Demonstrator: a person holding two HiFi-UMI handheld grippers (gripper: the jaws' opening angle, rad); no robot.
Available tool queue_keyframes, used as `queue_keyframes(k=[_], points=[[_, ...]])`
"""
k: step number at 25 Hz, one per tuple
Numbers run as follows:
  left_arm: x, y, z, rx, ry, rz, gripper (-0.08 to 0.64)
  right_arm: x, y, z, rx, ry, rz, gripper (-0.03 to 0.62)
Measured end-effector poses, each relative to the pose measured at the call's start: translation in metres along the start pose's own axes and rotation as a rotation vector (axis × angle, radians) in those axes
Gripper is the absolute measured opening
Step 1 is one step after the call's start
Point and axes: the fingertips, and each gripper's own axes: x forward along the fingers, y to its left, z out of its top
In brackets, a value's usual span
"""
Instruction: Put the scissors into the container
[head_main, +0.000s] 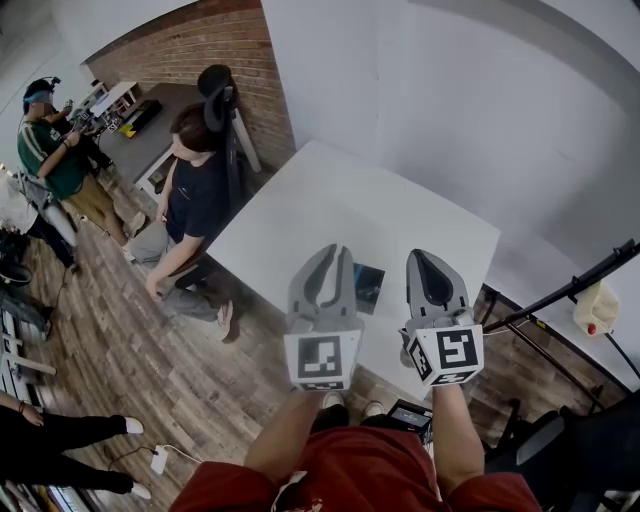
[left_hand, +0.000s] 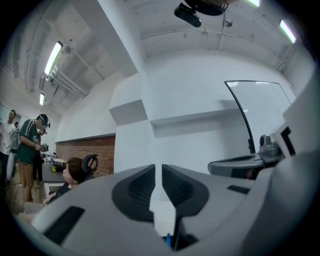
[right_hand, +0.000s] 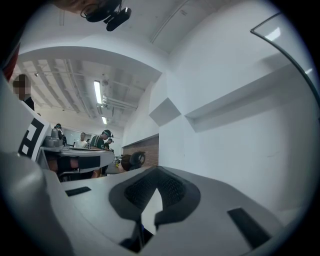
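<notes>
I see no scissors in any view. A dark, flat rectangular thing (head_main: 369, 286) lies on the white table (head_main: 350, 200) near its front edge, partly hidden behind my left gripper. Both grippers are held up side by side above that edge and point away from me. My left gripper (head_main: 334, 256) (left_hand: 155, 170) has its jaws a narrow slit apart with nothing between them. My right gripper (head_main: 432, 259) (right_hand: 157, 172) has its tips together and holds nothing. Both gripper views look over the jaws at white walls and the ceiling.
A person (head_main: 192, 190) sits on an office chair (head_main: 219, 88) at the table's left side. More people (head_main: 50, 150) stand further left by a brick wall (head_main: 200, 45). A black stand (head_main: 560, 297) slants at the right over the wooden floor (head_main: 130, 360).
</notes>
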Motion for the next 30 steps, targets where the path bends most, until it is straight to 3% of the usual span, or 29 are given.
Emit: queue_keyframes(k=[12,25,30], points=[[0.007,-0.01,-0.009,0.004,0.025,-0.048,0.011,0.003,0.002,0.0,-0.05,0.015,-0.003,0.008],[0.008,-0.01,-0.017,-0.024,0.039,-0.034,0.011,0.002,0.001,-0.002,-0.05,0.024,-0.004,0.008],[0.005,-0.011,-0.02,0.003,0.043,-0.04,0.011,0.001,0.003,-0.002,-0.049,0.02,0.0,0.008]])
